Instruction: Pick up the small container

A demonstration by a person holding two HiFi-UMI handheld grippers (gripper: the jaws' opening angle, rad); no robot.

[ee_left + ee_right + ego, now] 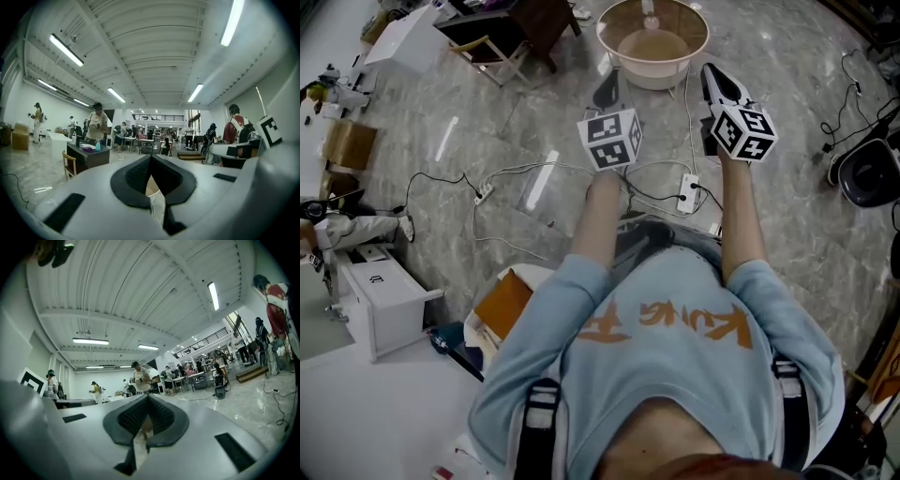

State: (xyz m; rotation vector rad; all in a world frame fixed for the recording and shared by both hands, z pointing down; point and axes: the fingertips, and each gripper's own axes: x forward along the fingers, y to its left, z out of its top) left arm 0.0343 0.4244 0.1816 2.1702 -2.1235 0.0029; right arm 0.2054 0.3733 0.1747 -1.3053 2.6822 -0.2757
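Up ahead on the floor, the small container (maybe that white bit in the beige basin) sits beyond the left hand-held gripper and right hand-held gripper, both clenched empty: step closer, open one.

Marble floor, white cables, beige round basin

glossy marbled floor, smooth matt plastic basin.
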